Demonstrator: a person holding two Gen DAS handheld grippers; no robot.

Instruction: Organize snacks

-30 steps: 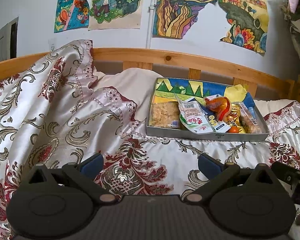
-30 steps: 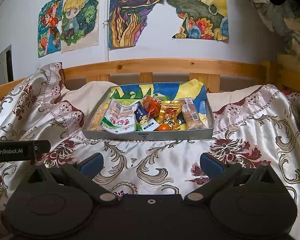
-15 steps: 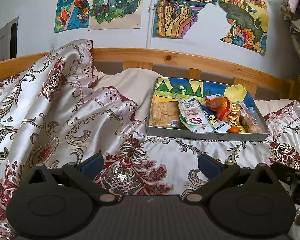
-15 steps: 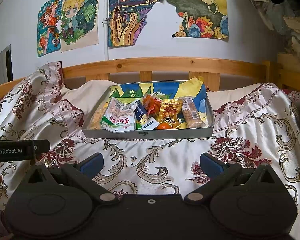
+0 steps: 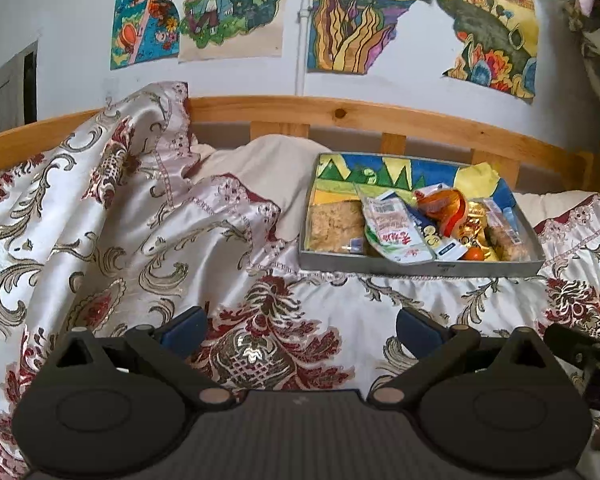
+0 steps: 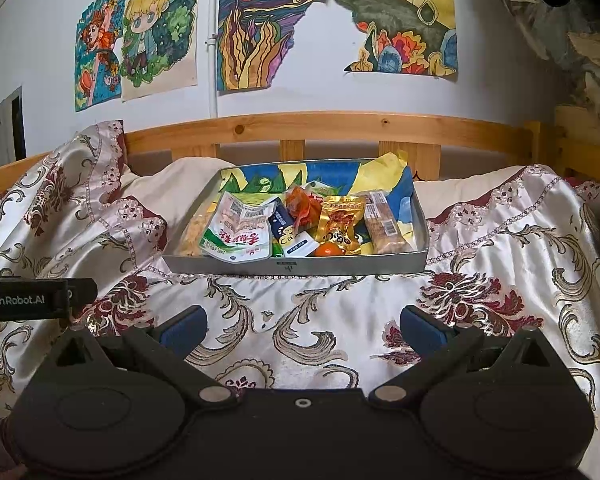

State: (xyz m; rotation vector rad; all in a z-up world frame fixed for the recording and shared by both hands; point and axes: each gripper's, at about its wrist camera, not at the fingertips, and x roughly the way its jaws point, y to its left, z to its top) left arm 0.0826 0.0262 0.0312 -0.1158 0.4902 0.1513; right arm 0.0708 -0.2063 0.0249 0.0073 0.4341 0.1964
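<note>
Drawings cover the wall behind the bed, and the tray [image 6: 296,266] of snacks [image 6: 300,226] sits on the patterned bedspread [image 6: 320,316]. My right gripper [image 6: 302,326] faces it squarely; my left gripper [image 5: 300,326] sees it off right. Both jaws gape wide, empty.

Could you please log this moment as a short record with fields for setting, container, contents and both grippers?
setting: bed with patterned bedspread, wooden headboard, drawings on the wall
container: grey tray on the bedspread
contents: white-green packet, gold packet, orange wrapper, snack bar, small orange sweet
left gripper: open, empty, short of the tray
right gripper: open, empty, facing the tray
</note>
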